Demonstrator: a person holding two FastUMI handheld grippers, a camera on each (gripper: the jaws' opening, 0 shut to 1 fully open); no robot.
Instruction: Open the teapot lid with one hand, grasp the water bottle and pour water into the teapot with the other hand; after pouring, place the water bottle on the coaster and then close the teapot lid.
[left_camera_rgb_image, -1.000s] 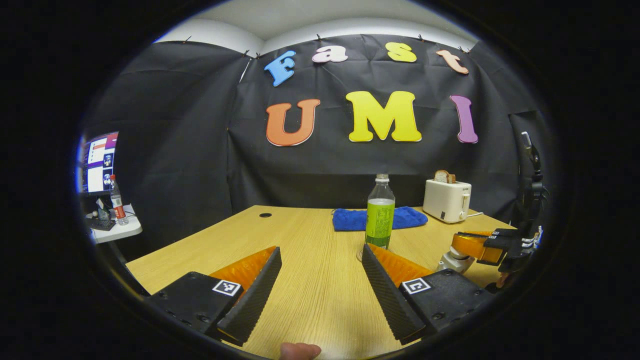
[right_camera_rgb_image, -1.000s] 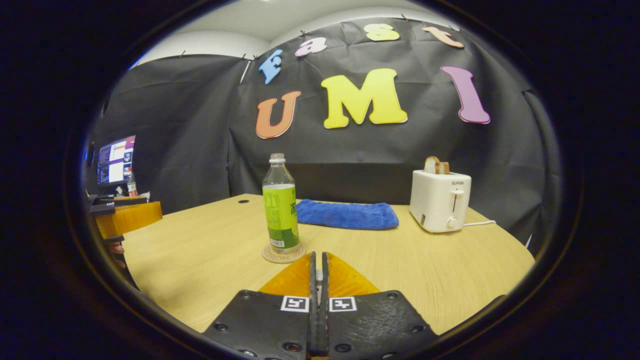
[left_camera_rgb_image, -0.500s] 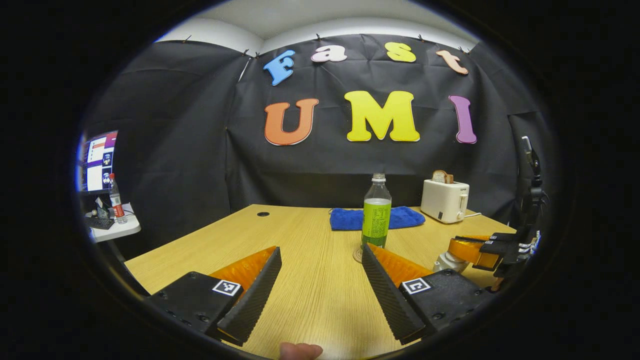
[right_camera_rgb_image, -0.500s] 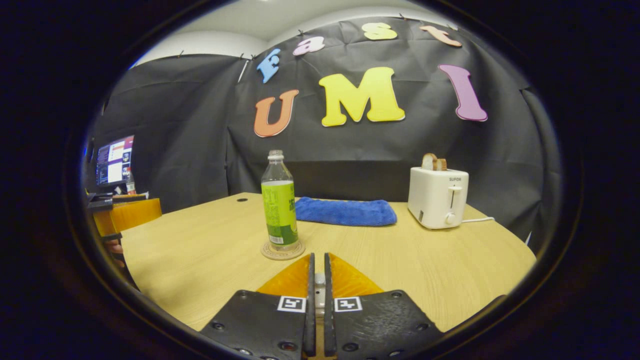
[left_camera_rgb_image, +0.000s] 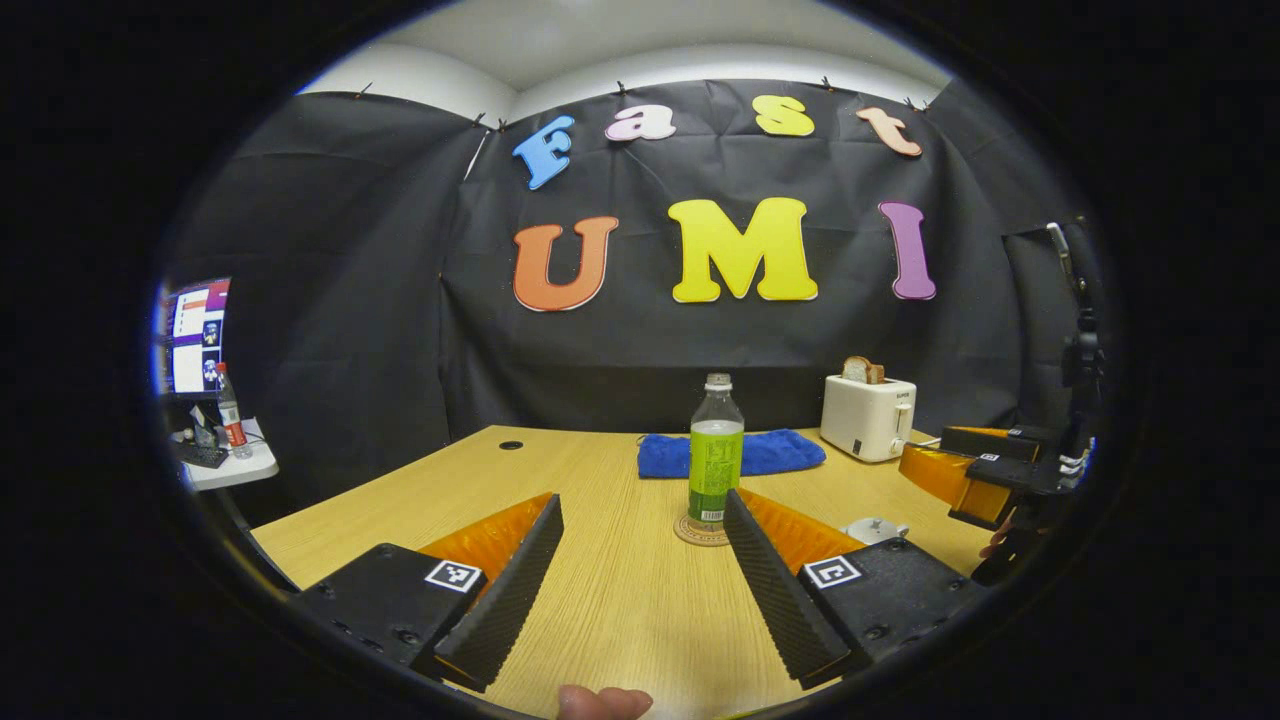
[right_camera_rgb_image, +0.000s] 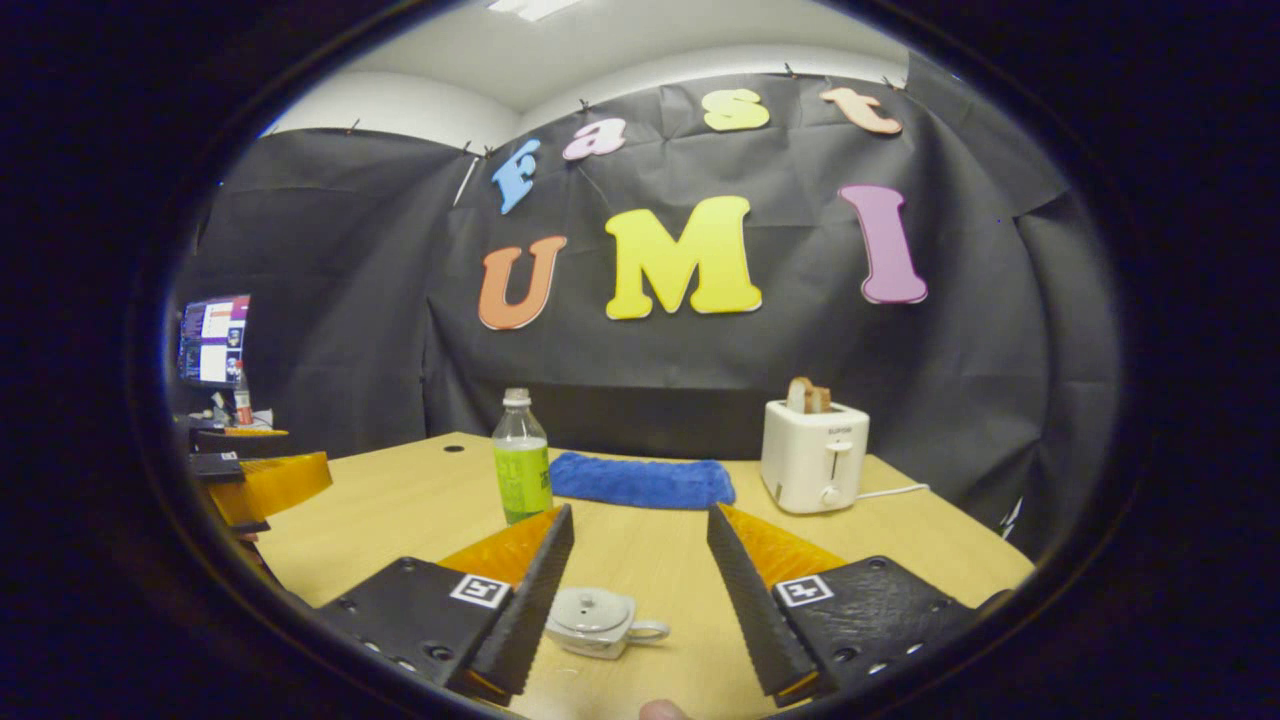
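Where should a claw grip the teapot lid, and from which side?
Grip the small knob atop the lid, coming straight down. The lid sits flat on the teapot and the knob is its only raised part; the handle sticks out sideways, so stay clear.

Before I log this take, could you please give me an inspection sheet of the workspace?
Surface: wooden table, bare at the front.
Job's things: bottle upright on coaster; teapot with lid on, between the right gripper's fingers, untouched.
Clutter: blue towel; toaster with bread.
Grippers: left gripper open, empty; right gripper open, over the teapot.
Cables: toaster cord trailing right.
Surroundings: side shelf with monitor and a second bottle.
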